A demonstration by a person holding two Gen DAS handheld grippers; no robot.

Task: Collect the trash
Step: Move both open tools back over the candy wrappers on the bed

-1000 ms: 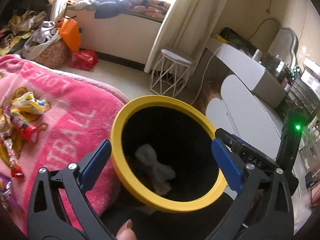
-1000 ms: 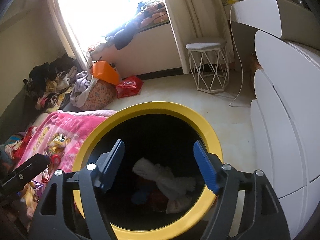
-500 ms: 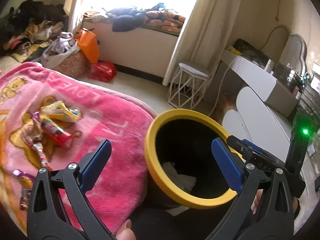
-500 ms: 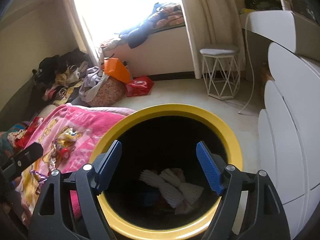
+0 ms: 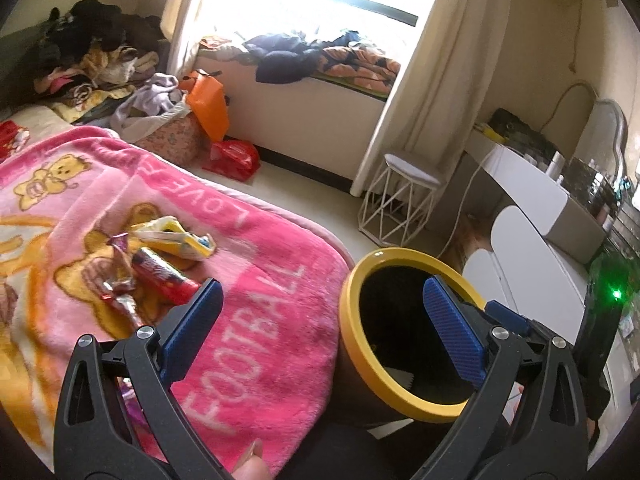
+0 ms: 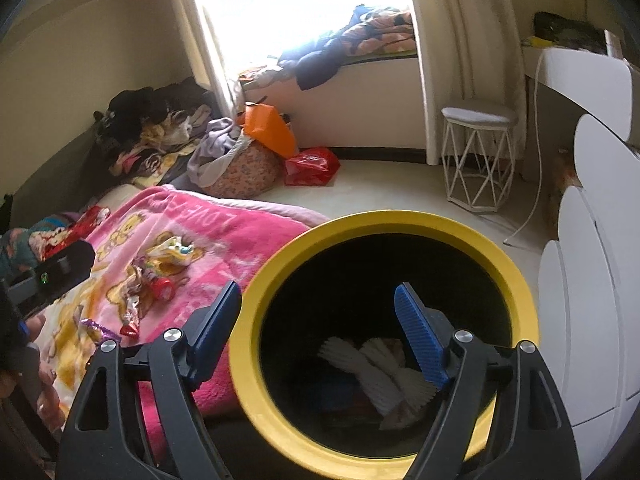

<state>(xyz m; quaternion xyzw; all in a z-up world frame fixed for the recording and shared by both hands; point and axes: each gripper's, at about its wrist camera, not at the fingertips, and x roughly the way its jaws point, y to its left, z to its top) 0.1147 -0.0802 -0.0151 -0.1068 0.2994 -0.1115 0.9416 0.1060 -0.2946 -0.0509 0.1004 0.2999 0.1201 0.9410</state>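
A pink fleece blanket (image 5: 248,292) printed with teddy bears and the words "FOOTBALL" and "LOVE" covers the bed at left, where a small heap of trash lies: a yellow snack wrapper (image 5: 176,236), a red candy wrapper (image 5: 164,274) just beside it, and crumpled foil wrappers (image 5: 118,280) touching both. The left tool (image 5: 320,328) hangs above the blanket's edge, its blue-padded fingers (image 5: 192,324) spread wide apart and gripping nothing; one pad sits over the blanket near the wrappers, the other over the mouth of a yellow-rimmed black trash bin (image 5: 352,344) that stands against the side of the bed. In the right wrist view the same bin (image 6: 256,296) fills the foreground, with white crumpled paper (image 6: 384,376) and dark, indistinct scraps at its bottom. The right tool (image 6: 318,332) is poised over the bin, its fingers (image 6: 418,340) likewise wide apart and empty, the left pad outside the rim over the blanket's edge, the right pad over the opening. On the blanket beyond, the wrappers (image 6: 160,276) lie near the bin but apart from it. Farther back, piled clothes (image 6: 160,136), an orange bag (image 6: 270,128) and a red bag (image 6: 312,166) sit on the floor below the bright window, and a white wire-frame stool (image 6: 478,156) stands beside the curtain. White curved drawer fronts (image 6: 592,280) line the right edge.
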